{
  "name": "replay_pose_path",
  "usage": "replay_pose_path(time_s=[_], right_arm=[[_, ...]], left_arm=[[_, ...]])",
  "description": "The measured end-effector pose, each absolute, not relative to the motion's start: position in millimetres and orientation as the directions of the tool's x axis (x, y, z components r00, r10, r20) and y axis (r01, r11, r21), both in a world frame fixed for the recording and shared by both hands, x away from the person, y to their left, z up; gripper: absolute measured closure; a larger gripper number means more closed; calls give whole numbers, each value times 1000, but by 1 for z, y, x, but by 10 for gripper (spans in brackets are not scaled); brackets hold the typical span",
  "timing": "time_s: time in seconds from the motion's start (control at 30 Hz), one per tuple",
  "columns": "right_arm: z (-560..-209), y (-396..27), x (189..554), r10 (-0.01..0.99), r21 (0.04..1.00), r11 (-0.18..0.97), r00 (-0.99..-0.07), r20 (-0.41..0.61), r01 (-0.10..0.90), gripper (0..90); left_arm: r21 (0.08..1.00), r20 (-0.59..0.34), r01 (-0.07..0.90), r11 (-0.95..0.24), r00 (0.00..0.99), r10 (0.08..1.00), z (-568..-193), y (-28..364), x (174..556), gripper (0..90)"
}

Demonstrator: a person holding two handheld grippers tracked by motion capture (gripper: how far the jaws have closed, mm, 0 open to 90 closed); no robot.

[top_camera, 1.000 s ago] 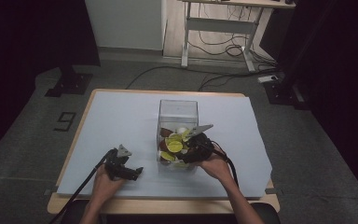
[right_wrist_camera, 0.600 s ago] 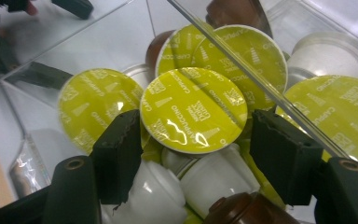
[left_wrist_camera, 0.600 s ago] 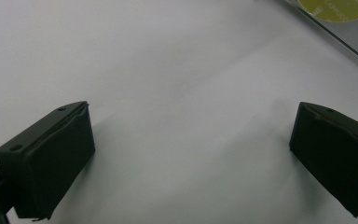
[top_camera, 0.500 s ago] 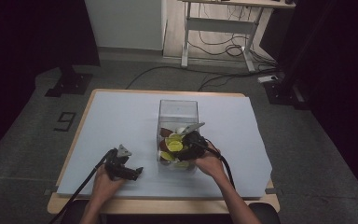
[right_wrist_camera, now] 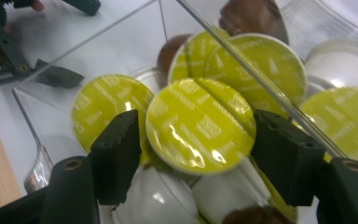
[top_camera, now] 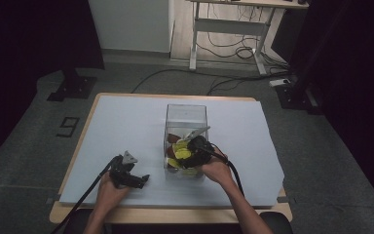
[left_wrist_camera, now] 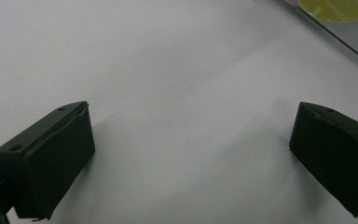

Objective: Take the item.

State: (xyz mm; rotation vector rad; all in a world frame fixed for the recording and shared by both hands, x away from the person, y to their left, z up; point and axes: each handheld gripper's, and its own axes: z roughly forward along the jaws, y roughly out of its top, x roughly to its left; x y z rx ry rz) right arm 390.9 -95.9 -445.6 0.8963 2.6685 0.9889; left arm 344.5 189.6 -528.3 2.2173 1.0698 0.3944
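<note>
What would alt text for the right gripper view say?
The right gripper reaches into a clear box of coffee capsules, its two black jaws on either side of a yellow-lidded capsule. More yellow-lidded, white and brown capsules lie around it.

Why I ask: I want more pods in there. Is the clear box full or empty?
Partly full. The clear box holds yellow-lidded pods heaped at its bottom; its upper walls show nothing behind them.
</note>
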Motion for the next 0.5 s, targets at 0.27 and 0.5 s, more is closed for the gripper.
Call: replay_pose_path(time_s=[0.27, 0.5], right_arm=[[-448, -86, 391, 594, 619, 626, -805, 16, 474, 369], [-448, -87, 390, 605, 622, 616, -796, 20, 484, 379]], left_arm=[[659, -6, 590, -466, 624, 781, -528, 190, 345, 0], [659, -7, 590, -466, 624, 781, -528, 190, 345, 0]])
